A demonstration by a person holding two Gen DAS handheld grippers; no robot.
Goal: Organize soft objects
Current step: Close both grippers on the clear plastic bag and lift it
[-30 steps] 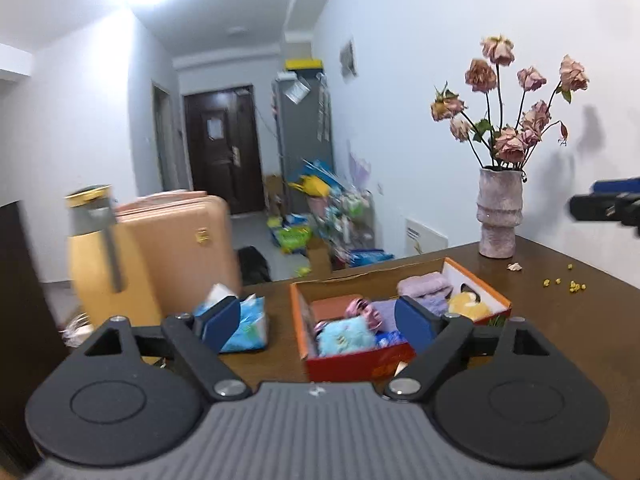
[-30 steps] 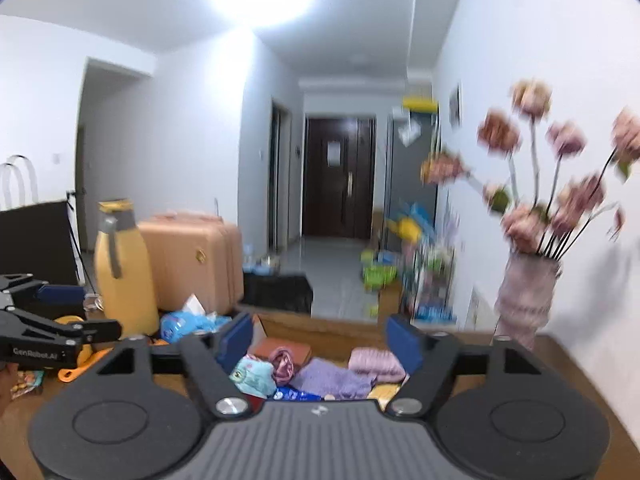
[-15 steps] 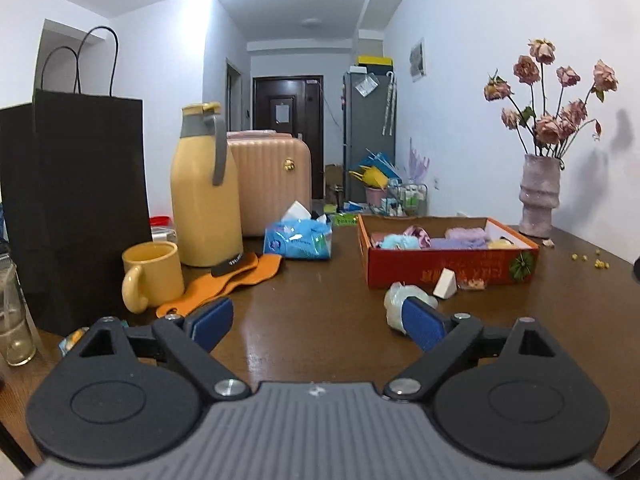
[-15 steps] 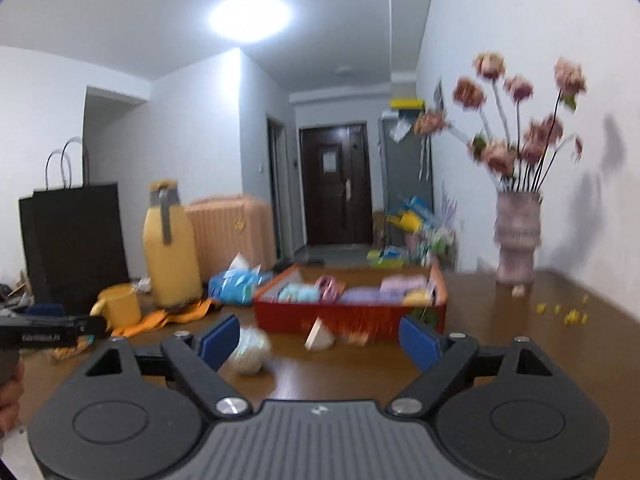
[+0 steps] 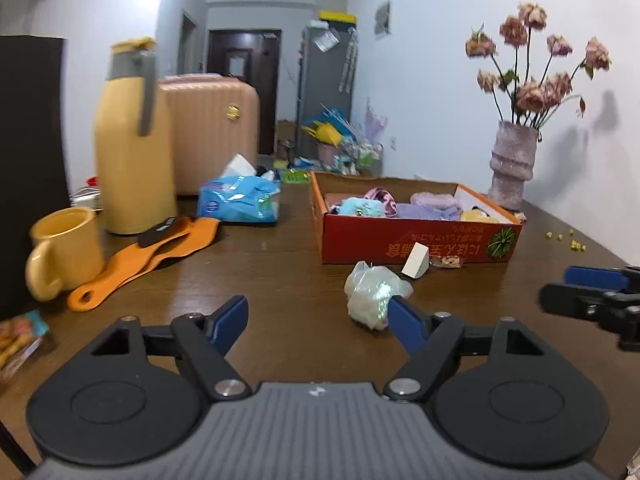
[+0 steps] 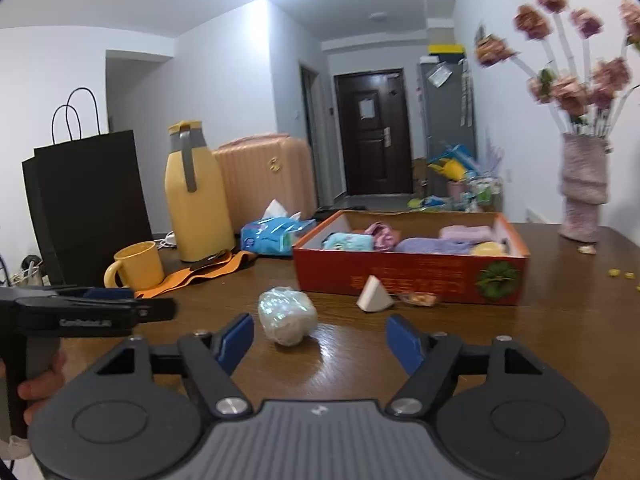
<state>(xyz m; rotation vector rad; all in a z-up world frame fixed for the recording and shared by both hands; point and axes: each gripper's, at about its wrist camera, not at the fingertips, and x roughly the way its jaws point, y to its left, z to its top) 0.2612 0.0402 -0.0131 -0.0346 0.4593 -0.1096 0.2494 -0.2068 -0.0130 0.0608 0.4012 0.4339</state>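
Now both tools hang low over the dark wooden desk (image 6: 560,280), jaws just narrowing yet gaping, nothing between the pads. The right tool (image 6: 320,338) faces a crumpled, shiny whitish plastic-wrapped bundle (image 6: 287,316) lying on the desk just ahead of its blue fingertips (image 6: 239,334). The left tool (image 5: 316,320) has that bundle at its right pad. Beyond it, a white wedge-shaped sponge (image 6: 374,300) lies just before the red cardboard box (image 6: 408,276) of soft toys and cloths.
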